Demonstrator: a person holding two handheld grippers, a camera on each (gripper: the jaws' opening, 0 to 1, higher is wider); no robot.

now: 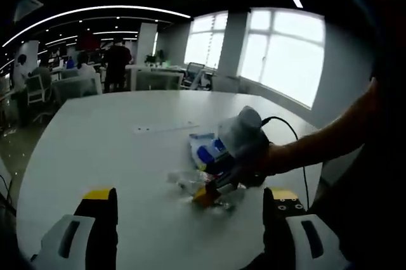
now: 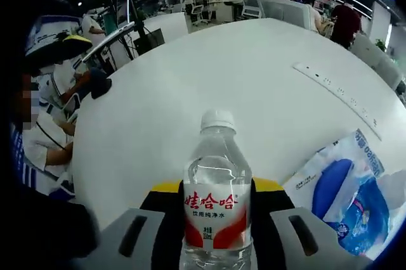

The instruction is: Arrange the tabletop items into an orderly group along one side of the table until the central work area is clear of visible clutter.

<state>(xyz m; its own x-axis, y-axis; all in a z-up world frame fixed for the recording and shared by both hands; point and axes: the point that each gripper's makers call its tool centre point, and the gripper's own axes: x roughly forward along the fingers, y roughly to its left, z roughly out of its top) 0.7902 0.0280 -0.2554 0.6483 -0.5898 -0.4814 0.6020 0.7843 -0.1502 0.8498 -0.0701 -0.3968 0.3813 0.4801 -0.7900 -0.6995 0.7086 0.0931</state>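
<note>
On the white table (image 1: 114, 143), near its right edge, the clutter sits in one loose patch: a blue and white packet (image 1: 204, 146) and some clear wrapping (image 1: 181, 180) just beside it. The far and left parts of the tabletop look bare apart from a flat strip (image 1: 166, 128) toward the middle, so by my reading the centre is largely free already, but the pile itself is not yet tidy and the sorting is partway at best.

The right gripper (image 2: 216, 216) has its jaws closed on a bottle (image 2: 217, 200), which stands upright between them with its white cap on. In the left gripper view the right gripper (image 1: 216, 184) reaches in from the right, down among the pile. The bottle looks clear and seems to hold water; how full it is I cannot tell. The packet (image 2: 346, 197) lies flat to the right of the bottle, close by; it appears sealed, with something blue inside.

The left gripper (image 1: 190, 216) hangs over the near table with its jaws spread wide and nothing between them.

What is left, as I judge it: set the bottle down beside the packet and line up the wrapping.
</note>
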